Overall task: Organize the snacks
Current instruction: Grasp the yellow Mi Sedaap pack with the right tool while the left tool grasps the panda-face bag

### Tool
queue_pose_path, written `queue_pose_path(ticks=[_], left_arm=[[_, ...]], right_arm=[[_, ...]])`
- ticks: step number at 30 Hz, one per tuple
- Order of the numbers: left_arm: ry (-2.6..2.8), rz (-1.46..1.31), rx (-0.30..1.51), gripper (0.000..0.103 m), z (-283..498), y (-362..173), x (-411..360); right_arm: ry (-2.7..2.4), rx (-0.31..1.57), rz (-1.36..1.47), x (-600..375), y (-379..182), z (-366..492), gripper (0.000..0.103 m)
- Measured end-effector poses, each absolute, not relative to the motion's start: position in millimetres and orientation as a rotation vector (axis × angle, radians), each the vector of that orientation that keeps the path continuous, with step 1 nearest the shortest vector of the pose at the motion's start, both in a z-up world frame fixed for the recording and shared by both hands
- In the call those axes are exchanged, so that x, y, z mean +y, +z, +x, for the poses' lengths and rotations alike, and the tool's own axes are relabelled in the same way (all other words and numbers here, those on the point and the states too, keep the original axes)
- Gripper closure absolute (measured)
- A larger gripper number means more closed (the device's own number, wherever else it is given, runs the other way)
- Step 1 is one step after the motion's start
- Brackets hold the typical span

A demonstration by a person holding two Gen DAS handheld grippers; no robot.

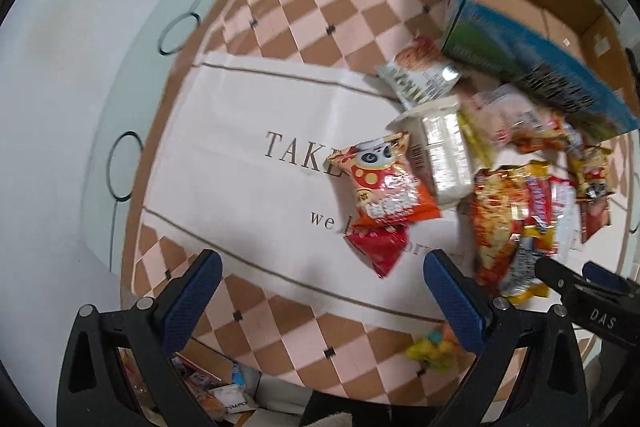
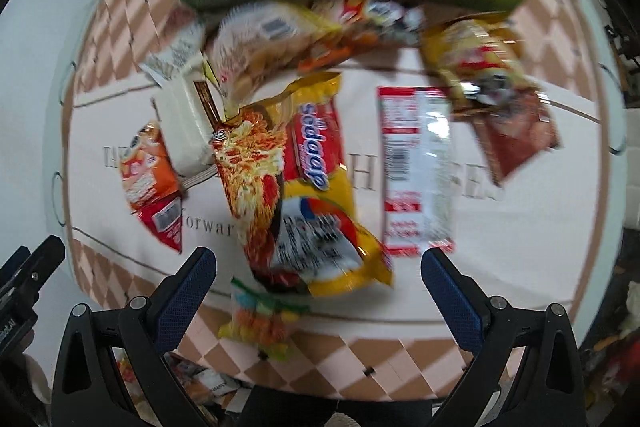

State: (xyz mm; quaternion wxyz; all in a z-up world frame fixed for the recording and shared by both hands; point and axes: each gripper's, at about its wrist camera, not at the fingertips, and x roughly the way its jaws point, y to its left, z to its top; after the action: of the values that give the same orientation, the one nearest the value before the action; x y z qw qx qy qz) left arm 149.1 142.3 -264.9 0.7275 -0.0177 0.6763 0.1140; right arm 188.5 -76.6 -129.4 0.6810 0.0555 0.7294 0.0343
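On the counter (image 1: 120,67), over a white lettered cloth (image 1: 248,195): loose snack packets in a pile, left to right. Far left, orange-and-red foil packet with panda print (image 1: 380,183); beside it, white rectangular plastic-wrapped block (image 1: 444,151); centre, yellow crinkled noodle packet (image 2: 304,183); right, red-and-white flat sachet (image 2: 416,167). Behind, open blue printed cardboard box (image 1: 532,27). Packets judged light, soft, slippery, crushable; best pinched at a sealed edge. Left hand-held gripper (image 1: 324,291) spread wide, empty. Right hand-held gripper (image 2: 316,287) spread wide, empty, noodle packet between its fingers untouched.
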Motion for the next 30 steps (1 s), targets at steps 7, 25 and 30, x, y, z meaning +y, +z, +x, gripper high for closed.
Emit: queue_pose_path(ticks=[7, 25, 30], left_arm=[[0.192, -0.247, 1.631, 0.000, 187, -316, 162], [0.148, -0.246, 1.703, 0.032, 224, -388, 167], [0.116, -0.192, 1.684, 0.051, 223, -384, 161]], right_arm=[[0.051, 1.699, 0.144, -59, -177, 212, 0.000], [-0.020, 1.785, 0.169, -31, -257, 227, 0.000], [-0.035, 1.810, 0.116, -4, -278, 225, 0.000]])
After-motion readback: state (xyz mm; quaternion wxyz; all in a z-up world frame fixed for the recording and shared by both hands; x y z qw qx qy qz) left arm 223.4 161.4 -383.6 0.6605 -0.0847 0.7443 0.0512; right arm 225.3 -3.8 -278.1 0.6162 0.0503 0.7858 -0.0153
